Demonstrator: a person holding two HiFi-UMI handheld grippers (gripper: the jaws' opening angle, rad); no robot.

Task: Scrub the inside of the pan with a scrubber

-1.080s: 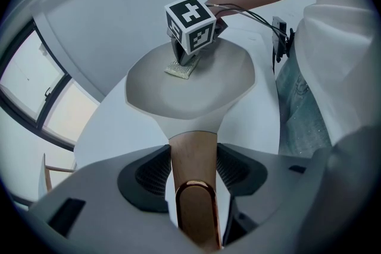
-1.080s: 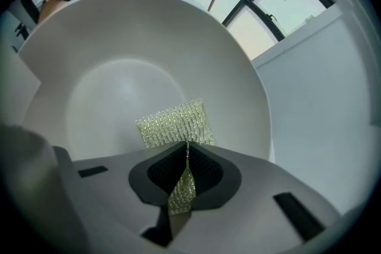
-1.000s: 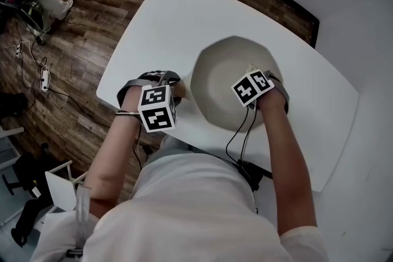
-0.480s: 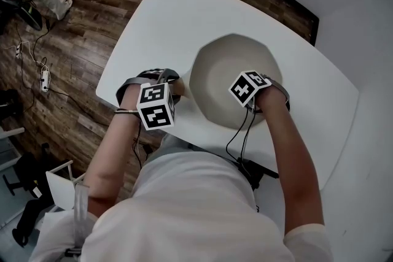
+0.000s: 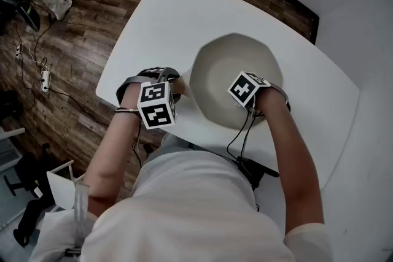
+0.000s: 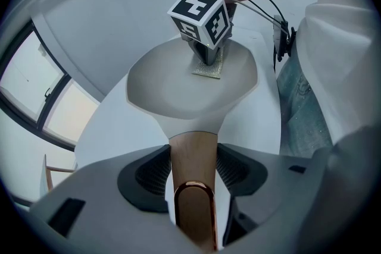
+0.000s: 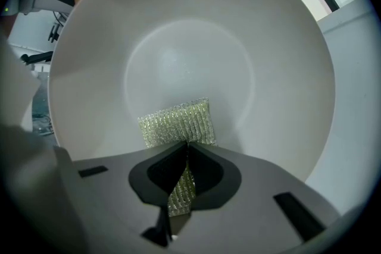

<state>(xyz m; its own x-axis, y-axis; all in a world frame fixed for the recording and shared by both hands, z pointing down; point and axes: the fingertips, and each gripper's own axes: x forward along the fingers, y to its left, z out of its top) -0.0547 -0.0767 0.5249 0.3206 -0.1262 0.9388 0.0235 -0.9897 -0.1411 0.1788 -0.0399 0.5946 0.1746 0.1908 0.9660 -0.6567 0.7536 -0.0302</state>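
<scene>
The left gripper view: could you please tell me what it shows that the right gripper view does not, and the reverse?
Only the left gripper view shows the left claw shut on the pan's wooden handle, and the right gripper's marker cube from outside. Only the right gripper view shows the right claw pinching the scrubber between its jaws. Both show the pan with the scrubber against its inside.

1 pan [image 5: 226,64] on white table [image 5: 163,18] | left gripper [image 5: 176,88] at its edge | right gripper [image 5: 247,94] over it (near side)
</scene>
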